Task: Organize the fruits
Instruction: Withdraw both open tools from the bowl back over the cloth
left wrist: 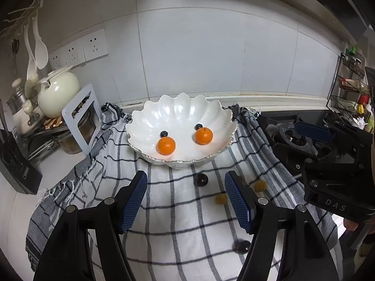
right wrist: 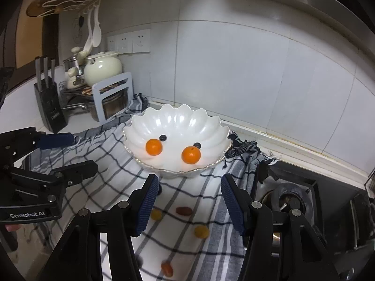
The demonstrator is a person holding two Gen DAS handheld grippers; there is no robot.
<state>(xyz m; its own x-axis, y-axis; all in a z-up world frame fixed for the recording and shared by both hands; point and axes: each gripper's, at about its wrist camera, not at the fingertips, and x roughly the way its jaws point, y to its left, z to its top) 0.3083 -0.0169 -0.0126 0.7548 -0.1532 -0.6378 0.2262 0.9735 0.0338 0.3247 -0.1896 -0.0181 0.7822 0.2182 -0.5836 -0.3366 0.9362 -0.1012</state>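
Seen from two fisheye wrist cameras, each looking forward and downward along its own pair of blue-padded fingers toward a tiled kitchen wall. Left wrist view set slightly left of centre, close above the checked cloth (left wrist: 178, 213), facing the scalloped white bowl (left wrist: 180, 114) head-on, with the right gripper (left wrist: 325, 145) intruding at the right edge. Right wrist view set further right, angled a little leftward, equally near, with the left gripper (right wrist: 68, 151) entering at the left edge. Shared between both: bowl, two oranges (right wrist: 191, 155) inside it, cloth, wall sockets (left wrist: 95, 45), cream pot (right wrist: 103, 68) far left, hob burner (right wrist: 289, 202) at right.
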